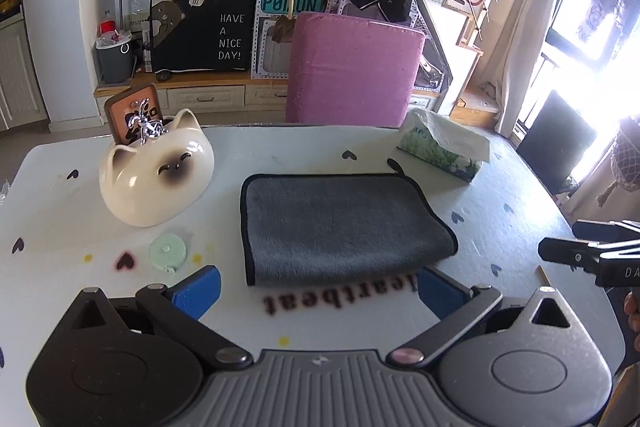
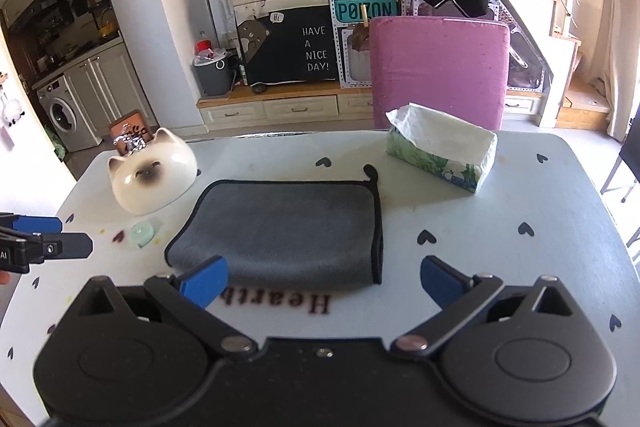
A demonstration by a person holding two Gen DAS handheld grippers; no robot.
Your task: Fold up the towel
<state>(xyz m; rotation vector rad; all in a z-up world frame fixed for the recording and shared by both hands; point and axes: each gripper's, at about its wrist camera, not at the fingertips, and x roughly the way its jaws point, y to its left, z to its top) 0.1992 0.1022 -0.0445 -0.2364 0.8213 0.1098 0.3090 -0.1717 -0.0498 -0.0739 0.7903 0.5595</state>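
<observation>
A grey towel (image 1: 340,223) with black trim lies folded into a rectangle on the white table (image 1: 320,147); it also shows in the right wrist view (image 2: 284,227). My left gripper (image 1: 320,287) is open and empty, just in front of the towel's near edge. My right gripper (image 2: 324,277) is open and empty, also just short of the near edge. The right gripper shows at the right edge of the left wrist view (image 1: 592,251). The left gripper shows at the left edge of the right wrist view (image 2: 44,239).
A cat-shaped ceramic bowl (image 1: 156,175) stands left of the towel, with a small green round lid (image 1: 168,251) in front of it. A tissue pack (image 1: 444,147) lies at the back right. A pink chair (image 1: 352,67) stands behind the table.
</observation>
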